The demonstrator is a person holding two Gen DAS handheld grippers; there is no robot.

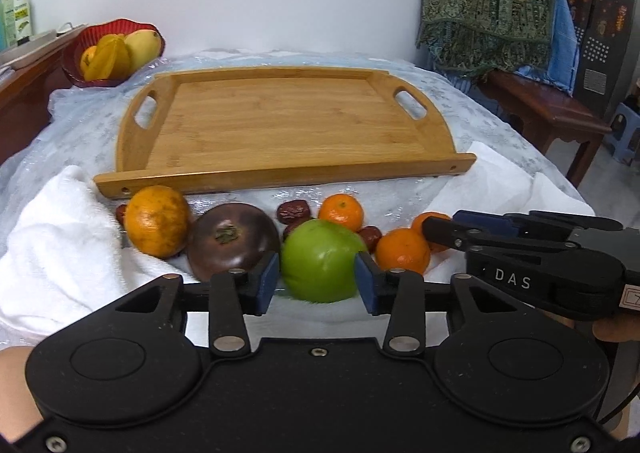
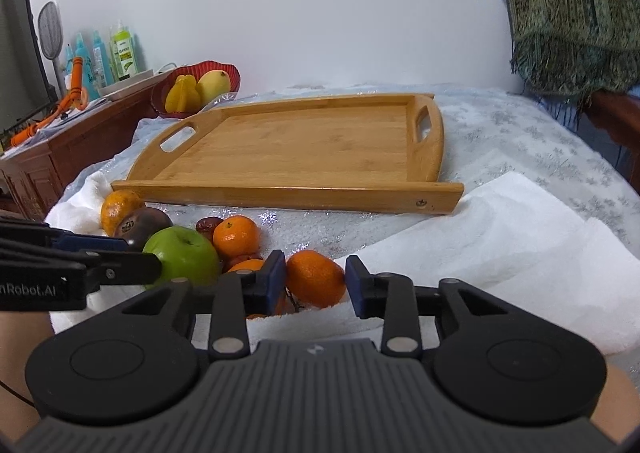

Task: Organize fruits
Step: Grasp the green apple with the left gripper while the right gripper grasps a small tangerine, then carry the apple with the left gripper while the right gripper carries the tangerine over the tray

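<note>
A green apple point(image 1: 320, 259) sits between the pads of my left gripper point(image 1: 317, 280), whose jaws stand around it and touch its sides. My right gripper point(image 2: 316, 283) has its jaws around a small orange point(image 2: 316, 277), pads at its sides. A large orange point(image 1: 157, 220), a dark purple tomato point(image 1: 232, 239), more small oranges point(image 1: 341, 211) and red dates point(image 1: 294, 211) lie in a row in front of the empty wooden tray point(image 1: 280, 125). The apple also shows in the right wrist view point(image 2: 182, 255).
A red bowl point(image 1: 86, 41) with yellow fruits stands at the back left. White towels point(image 2: 500, 237) lie on the table at left and right. A wooden bench point(image 1: 540, 109) with a draped cloth stands to the right; bottles point(image 2: 120, 49) on a cabinet at left.
</note>
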